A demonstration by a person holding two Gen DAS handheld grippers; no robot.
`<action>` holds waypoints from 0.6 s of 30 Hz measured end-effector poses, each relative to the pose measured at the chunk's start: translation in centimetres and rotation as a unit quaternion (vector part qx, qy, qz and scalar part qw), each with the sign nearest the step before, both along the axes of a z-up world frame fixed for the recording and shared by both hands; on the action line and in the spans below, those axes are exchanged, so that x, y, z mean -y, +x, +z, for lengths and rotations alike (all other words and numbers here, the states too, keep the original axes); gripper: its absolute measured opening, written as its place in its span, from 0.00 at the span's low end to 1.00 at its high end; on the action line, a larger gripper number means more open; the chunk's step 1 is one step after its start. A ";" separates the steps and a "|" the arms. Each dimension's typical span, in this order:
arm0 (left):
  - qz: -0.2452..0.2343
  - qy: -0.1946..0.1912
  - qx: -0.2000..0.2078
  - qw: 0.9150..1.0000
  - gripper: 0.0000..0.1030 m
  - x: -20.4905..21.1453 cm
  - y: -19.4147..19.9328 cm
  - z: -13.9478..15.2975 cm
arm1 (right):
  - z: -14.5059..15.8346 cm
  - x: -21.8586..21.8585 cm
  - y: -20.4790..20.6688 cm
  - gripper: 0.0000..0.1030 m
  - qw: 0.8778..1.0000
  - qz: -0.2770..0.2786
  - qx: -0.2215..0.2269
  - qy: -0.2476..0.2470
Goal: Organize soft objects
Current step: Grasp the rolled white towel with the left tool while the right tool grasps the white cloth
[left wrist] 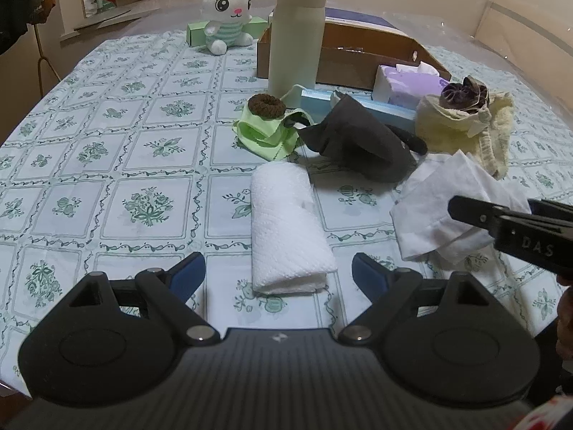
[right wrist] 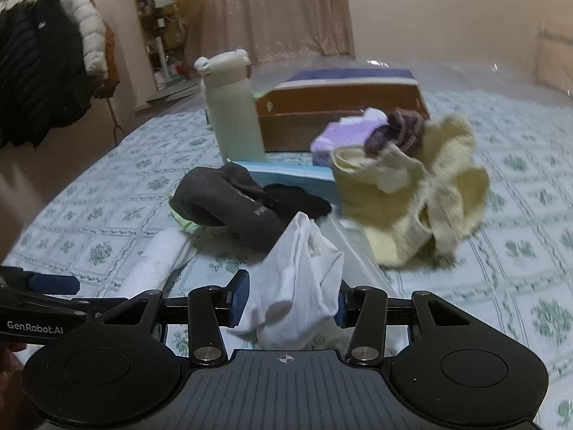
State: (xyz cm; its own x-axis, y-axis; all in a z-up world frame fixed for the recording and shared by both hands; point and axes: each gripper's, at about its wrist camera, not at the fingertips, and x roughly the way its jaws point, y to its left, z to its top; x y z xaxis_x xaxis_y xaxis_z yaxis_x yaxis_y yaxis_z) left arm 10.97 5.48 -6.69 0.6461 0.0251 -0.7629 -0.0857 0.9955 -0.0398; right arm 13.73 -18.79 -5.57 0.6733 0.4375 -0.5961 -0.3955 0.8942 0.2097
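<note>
Floral-print cloth covered the surface (left wrist: 107,165); coats hung on a rack in the background, curtain behind.

Right claw (right wrist: 288,302) was pinching the white cloth (right wrist: 304,279), bunched between both pads, near the front right of the surface. Same cloth showed in the left view (left wrist: 447,208) with the right claw (left wrist: 508,222) on it. Whether it was lifted clear or still dragging: couldn't tell, right view was blurred.

Left claw (left wrist: 277,274) was spread wide, holding nothing, its tips either side of the near end of the rolled towel (left wrist: 286,229) at front centre.

Handling, my read:
- White cloth: very light, limp, thin. It would drape and trail, so a pinch on a bunched fold beats a single edge, which might slip out.
- Rolled towel: soft, compressible, light. Grip across the roll mid-length, else it unrolls or sags.
- Dark sock (left wrist: 358,143), green cloth (left wrist: 268,136) with a brown scrunchie (left wrist: 266,104) on top, and yellow knit (left wrist: 465,129) sat mid-surface, right of centre, touching or overlapping. Lifting one likely drags a neighbour.
- Bottle (left wrist: 297,28) stood just behind the pile: tip risk.
</note>
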 end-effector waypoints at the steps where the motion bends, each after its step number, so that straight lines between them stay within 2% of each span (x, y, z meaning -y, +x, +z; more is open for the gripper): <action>1: 0.000 -0.001 -0.001 1.000 0.84 0.0 0.2 -0.1 | -0.2 -0.4 0.2 0.46 1.000 0.000 0.002 -0.005; 3: -0.001 -0.003 -0.004 1.000 0.83 -0.1 0.6 -0.3 | -0.5 -0.8 0.5 0.40 1.000 0.003 0.000 -0.006; 5: -0.001 -0.006 -0.005 1.000 0.81 -0.2 1.1 -0.5 | -0.8 -1.1 0.9 0.29 1.000 0.006 -0.004 -0.006; 6: -0.002 -0.008 -0.006 1.000 0.80 -0.2 1.3 -0.6 | -1.0 -1.2 1.0 0.27 1.000 0.008 -0.006 -0.005; 10: -0.003 -0.013 -0.010 1.000 0.79 -0.2 2.1 -0.9 | -1.0 -1.5 0.9 0.13 1.000 0.024 0.012 -0.010; 12: -0.004 -0.015 -0.010 1.000 0.77 -0.2 2.5 -1.0 | -0.7 -1.6 0.6 0.12 0.999 0.036 0.026 -0.012; 14: -0.007 -0.016 -0.011 1.000 0.67 -0.2 2.8 -1.2 | -0.3 -1.5 0.1 0.11 0.998 0.045 0.039 -0.009; 18: -0.011 -0.021 -0.019 1.000 0.60 -0.1 3.6 -1.8 | 0.7 -1.1 -0.6 0.11 0.997 0.057 0.058 -0.002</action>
State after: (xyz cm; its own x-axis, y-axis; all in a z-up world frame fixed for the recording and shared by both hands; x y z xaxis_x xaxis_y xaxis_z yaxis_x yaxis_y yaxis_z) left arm 14.58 5.62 -8.48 0.6160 -0.0208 -0.7875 -0.0663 0.9947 -0.0781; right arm 13.13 -17.68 -4.90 0.6837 0.5131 -0.5190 -0.5164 0.8426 0.1527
